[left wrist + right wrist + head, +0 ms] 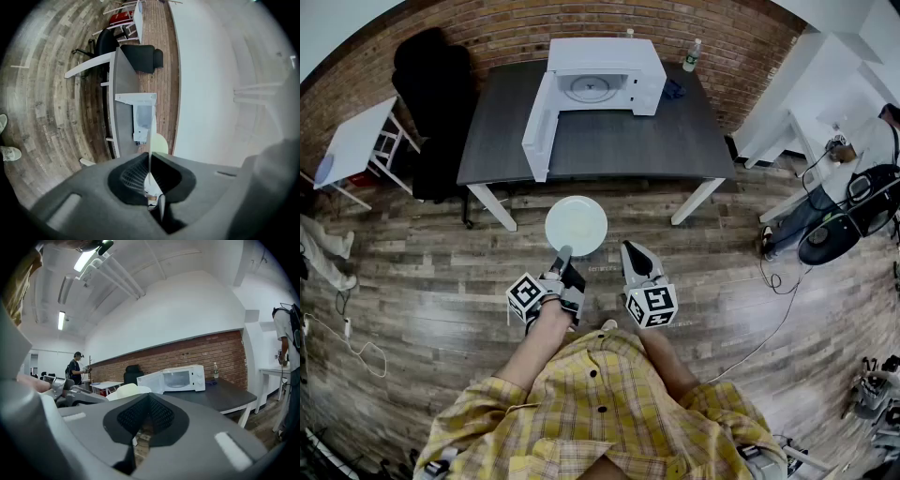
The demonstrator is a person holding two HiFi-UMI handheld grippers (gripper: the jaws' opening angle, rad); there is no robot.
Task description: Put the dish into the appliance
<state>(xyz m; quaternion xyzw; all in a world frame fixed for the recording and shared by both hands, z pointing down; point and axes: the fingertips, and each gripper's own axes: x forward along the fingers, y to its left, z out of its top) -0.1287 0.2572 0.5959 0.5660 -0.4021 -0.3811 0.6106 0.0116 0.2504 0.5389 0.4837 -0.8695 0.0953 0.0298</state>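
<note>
Dish (pixel 576 225), pinched at its near rim by the left gripper (pixel 563 257) and hanging level over the floor short of the table (pixel 675 141), should travel flat into the far microwave (pixel 600 75), passing right of its open door (pixel 539 127), while the right gripper (pixel 631 249) is closed and empty beside it.

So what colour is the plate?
White; the plate shows best in the head view.
</note>
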